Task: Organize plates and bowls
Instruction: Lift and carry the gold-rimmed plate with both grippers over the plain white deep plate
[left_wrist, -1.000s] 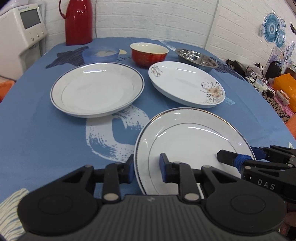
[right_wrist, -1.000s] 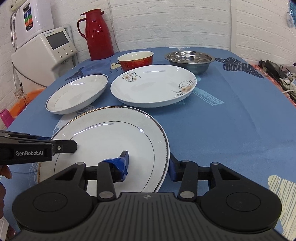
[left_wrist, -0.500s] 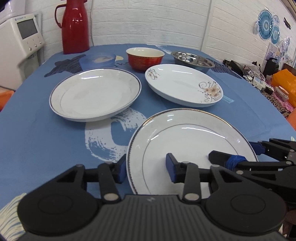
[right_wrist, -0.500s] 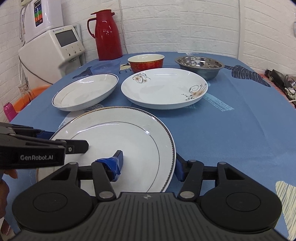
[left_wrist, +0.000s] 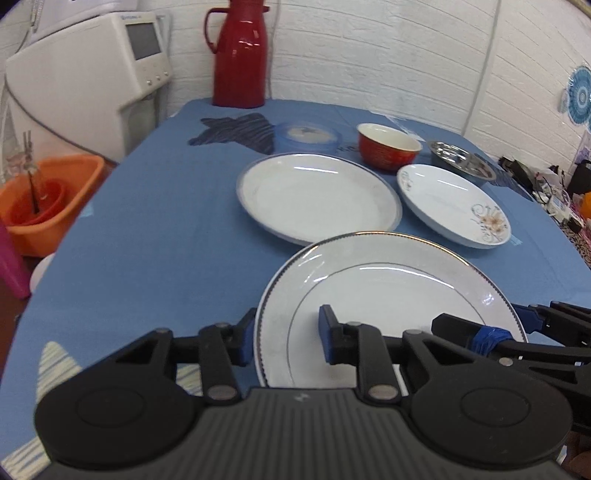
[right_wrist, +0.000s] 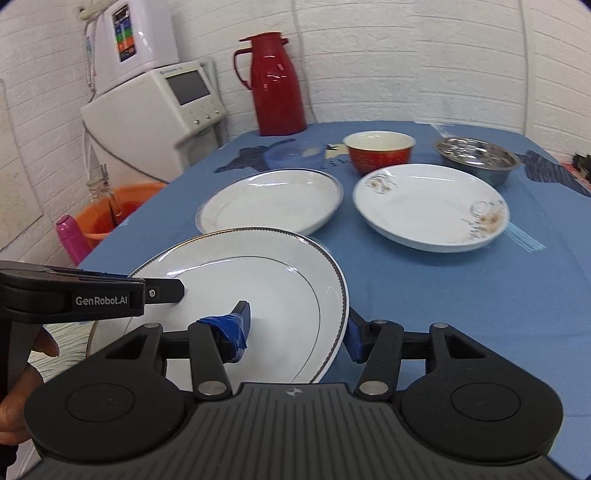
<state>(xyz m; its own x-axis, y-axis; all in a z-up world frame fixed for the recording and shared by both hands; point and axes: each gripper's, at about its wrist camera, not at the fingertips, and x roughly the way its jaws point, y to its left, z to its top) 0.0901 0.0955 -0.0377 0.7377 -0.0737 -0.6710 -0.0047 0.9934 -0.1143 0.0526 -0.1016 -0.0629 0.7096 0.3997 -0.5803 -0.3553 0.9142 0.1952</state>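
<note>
Both grippers, left gripper (left_wrist: 286, 334) and right gripper (right_wrist: 297, 325), are straddling the gold-rimmed plate's (left_wrist: 388, 295) opposite edges with fingers parted, apparently lifting it, while two plates and three bowls are waiting unstacked.

Both wrist cameras sit low and close over the gold-rimmed plate (left_wrist: 388, 295) (right_wrist: 258, 280), from opposite edges, facing the red thermos (left_wrist: 239, 55) (right_wrist: 277, 85).
</note>
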